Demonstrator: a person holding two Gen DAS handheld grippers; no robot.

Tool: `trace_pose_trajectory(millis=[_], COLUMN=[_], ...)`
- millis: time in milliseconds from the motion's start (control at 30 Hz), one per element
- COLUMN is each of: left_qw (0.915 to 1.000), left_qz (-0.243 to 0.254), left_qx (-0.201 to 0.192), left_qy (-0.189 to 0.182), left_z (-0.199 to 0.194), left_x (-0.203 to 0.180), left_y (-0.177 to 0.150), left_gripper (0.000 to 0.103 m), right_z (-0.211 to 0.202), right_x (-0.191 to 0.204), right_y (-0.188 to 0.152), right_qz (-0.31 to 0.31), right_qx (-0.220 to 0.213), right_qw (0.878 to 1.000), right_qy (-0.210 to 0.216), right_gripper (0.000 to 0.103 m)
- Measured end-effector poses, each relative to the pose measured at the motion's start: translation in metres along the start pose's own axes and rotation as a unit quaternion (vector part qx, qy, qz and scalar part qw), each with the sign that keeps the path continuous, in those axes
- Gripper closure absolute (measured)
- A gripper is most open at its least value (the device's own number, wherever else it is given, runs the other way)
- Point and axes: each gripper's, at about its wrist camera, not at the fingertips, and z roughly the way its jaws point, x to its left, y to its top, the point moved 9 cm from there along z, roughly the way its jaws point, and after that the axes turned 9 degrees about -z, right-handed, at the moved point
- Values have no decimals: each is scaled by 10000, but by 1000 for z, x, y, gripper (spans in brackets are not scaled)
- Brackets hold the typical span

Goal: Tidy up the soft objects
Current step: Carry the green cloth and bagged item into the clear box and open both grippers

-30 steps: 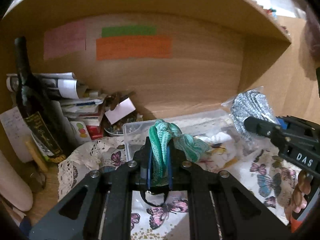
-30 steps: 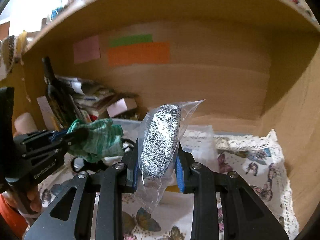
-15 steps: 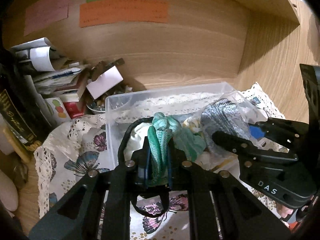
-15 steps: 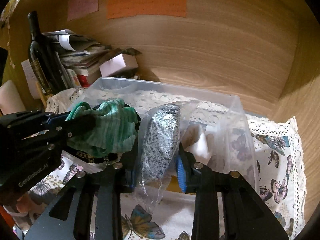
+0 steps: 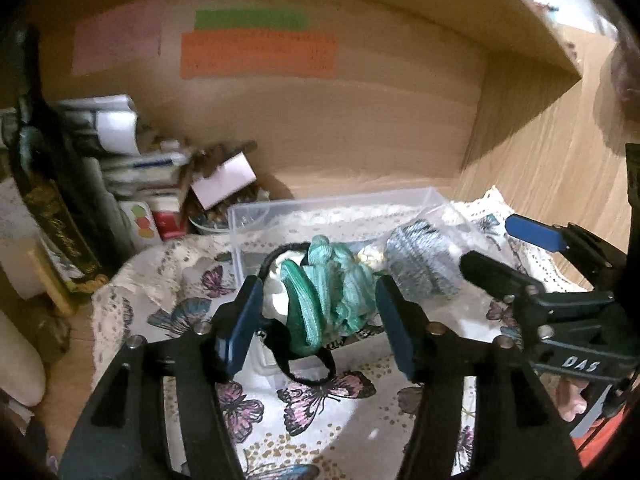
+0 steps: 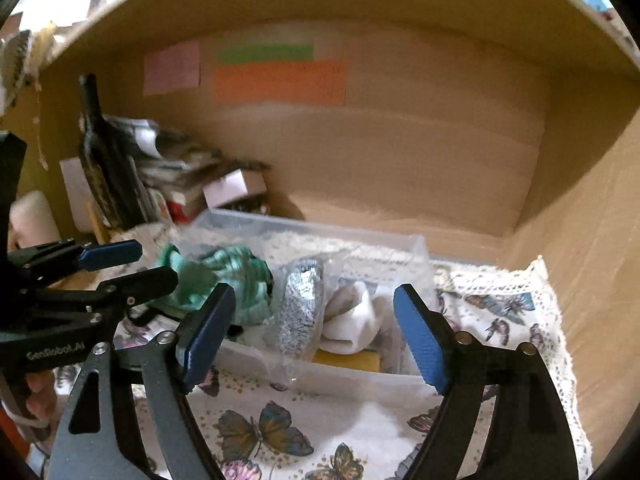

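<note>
A clear plastic bin stands on a butterfly-print cloth inside a wooden shelf. A green knit piece lies in the bin's left part. A grey speckled item in a clear bag lies beside it, with white soft things. My left gripper is open, its jaws apart on either side of the green piece. My right gripper is open, just in front of the bagged item.
A dark bottle, stacked papers and small boxes crowd the shelf's left side. Coloured notes are stuck on the back wall. The shelf's right wall stands close to the bin.
Both grippers have opened and let go: the green piece and the bagged grey item now lie in the bin. Both grippers have drawn back and tilted up a little.
</note>
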Motion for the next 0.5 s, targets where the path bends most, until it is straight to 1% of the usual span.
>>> trace_pose_trajectory(millis=[67,167,233,333,400,500], left_qw=[9999,9992,9983,9963,9944,9917], left_qz=[2,12,68,149,173,194], left_qx=[-120,-392,-583,-845,-1045,-1269], left_qy=[-1,-47,-31,6,27,25], left_z=[-11,-33,-47,-65,-79,-95], left_x=[-1,-6,-10,-15,-18,-22], left_y=[2,6,9,13,14,15], left_gripper=[42,36,34,22,11,6], right_z=[-14,-37,-50,-68,-77,-87], right_x=[-2,-3,-4,-4,-3,-1], right_y=[5,12,15,19,20,20], right_qz=[39,64,71,104,101,82], right_qx=[-174,-448,-605,-827,-937,-1044], right_qw=[9998,9990,9981,9965,9955,9945], right_qy=[19,24,8,4,1,-20], right_gripper=[22,19,14,9,8,5])
